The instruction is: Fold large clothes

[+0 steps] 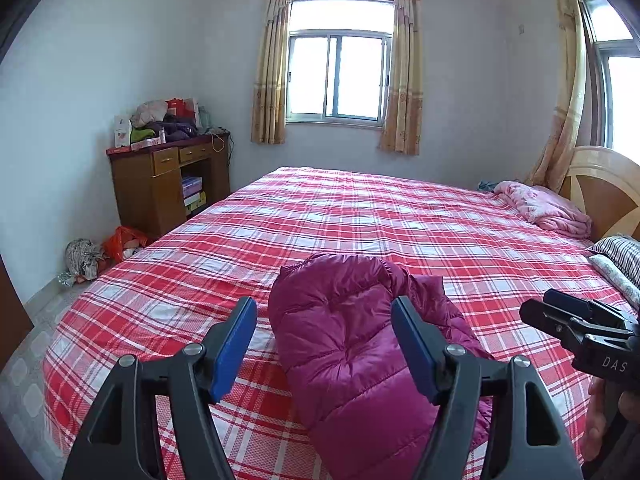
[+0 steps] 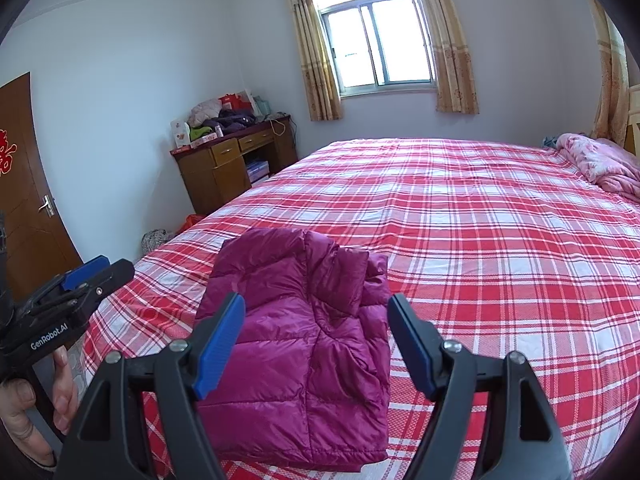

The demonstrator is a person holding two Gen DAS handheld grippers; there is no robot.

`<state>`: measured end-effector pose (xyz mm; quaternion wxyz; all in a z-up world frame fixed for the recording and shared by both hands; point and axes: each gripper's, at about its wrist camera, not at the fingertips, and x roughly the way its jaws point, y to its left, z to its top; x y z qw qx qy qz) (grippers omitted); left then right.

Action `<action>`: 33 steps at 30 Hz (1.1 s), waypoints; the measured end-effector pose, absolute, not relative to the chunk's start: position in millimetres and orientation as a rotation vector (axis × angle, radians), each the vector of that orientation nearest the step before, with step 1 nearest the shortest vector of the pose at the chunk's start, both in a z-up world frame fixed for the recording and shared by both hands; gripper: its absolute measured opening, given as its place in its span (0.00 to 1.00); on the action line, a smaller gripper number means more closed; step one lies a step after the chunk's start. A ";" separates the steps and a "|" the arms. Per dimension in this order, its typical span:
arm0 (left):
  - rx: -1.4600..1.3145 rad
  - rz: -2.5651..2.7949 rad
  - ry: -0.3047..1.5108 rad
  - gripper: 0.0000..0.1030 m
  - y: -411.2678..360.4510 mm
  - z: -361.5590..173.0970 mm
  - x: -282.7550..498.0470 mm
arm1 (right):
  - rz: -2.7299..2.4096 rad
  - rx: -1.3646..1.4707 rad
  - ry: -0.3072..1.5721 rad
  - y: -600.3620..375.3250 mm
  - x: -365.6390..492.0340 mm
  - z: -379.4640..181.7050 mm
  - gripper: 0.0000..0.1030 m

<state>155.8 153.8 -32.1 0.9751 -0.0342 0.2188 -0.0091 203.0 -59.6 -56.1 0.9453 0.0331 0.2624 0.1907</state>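
1. Left wrist view. The left gripper [image 1: 324,344] stands with its jaws spread and nothing between them; its fingers [image 1: 236,346] are black moulded plastic faced with flat, ribbed blue pads. Beyond them lies the jacket [image 1: 360,356], a magenta quilted down garment with glossy, puffed, stitched panels, folded into a compact bundle near the front edge of the bed [image 1: 360,216]. The bed carries a red-and-white plaid cover of woven cloth, drawn flat. At the right edge the right gripper [image 1: 560,312] enters, black with a blue pad, held clear of the jacket.

2. Right wrist view. The right gripper [image 2: 316,340] is likewise open and empty, its blue pads apart above the jacket [image 2: 304,344], which shows here as a roughly rectangular fold with the collar turned on top. The jacket rests on the plaid bed [image 2: 480,220], near its front left corner. At the left edge a hand [image 2: 36,396] grasps the black handle of the left gripper [image 2: 96,276], whose jaws cannot be judged from this angle. A crumpled pink blanket [image 2: 600,160] of soft fleece lies at the far right of the bed.
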 end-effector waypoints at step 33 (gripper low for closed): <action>-0.064 -0.013 0.453 0.71 151.2 -36.4 154.6 | 0.390 0.066 0.526 -63.2 195.5 -57.6 0.78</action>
